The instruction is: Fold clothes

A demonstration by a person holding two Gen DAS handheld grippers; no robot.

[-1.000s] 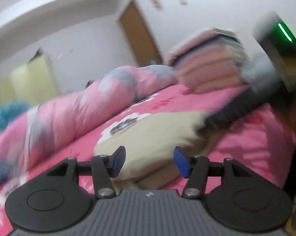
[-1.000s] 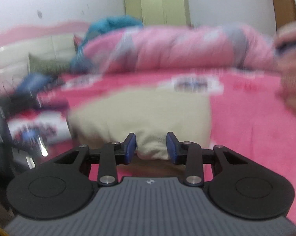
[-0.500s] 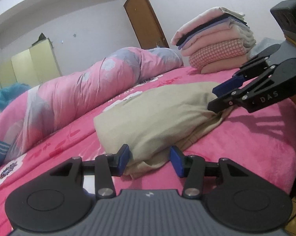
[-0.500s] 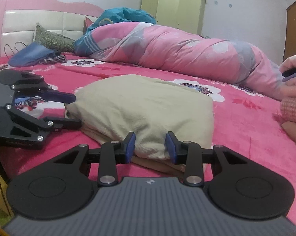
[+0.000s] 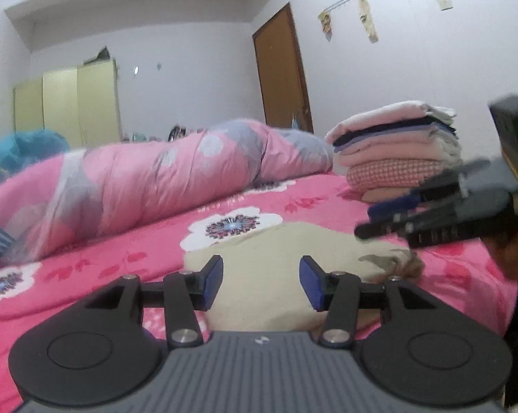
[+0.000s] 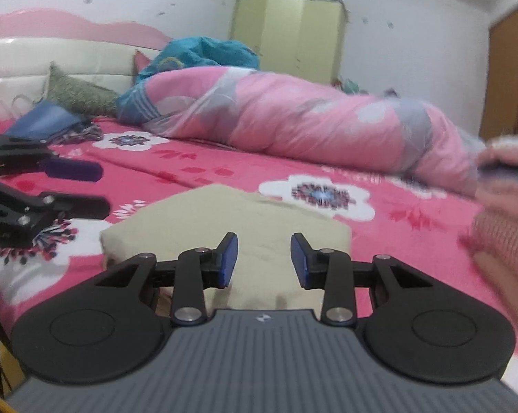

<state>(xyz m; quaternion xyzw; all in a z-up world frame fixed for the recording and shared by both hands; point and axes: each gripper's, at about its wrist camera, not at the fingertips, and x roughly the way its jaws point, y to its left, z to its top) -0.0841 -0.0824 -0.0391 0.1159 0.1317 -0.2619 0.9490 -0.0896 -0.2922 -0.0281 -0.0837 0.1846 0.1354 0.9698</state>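
A folded beige garment (image 5: 286, 258) lies on the pink flowered bed (image 5: 86, 268); it also shows in the right wrist view (image 6: 231, 216). My left gripper (image 5: 261, 284) is open and empty, just above the garment's near edge. My right gripper (image 6: 264, 261) is open and empty over the garment's near side. The right gripper shows at the right of the left wrist view (image 5: 431, 213), and the left gripper at the left of the right wrist view (image 6: 42, 186). Both sit above the bed, apart from the cloth.
A stack of folded clothes (image 5: 396, 148) stands at the bed's far right; it also shows blurred in the right wrist view (image 6: 506, 213). A rolled pink quilt (image 5: 138, 186) lies across the back. A wardrobe (image 6: 289, 38), a door (image 5: 283, 72) and pillows (image 6: 80, 93) are behind.
Both grippers have lifted up and back from the garment's edges, and their jaws have opened wider. The beige garment stays folded on the bed.
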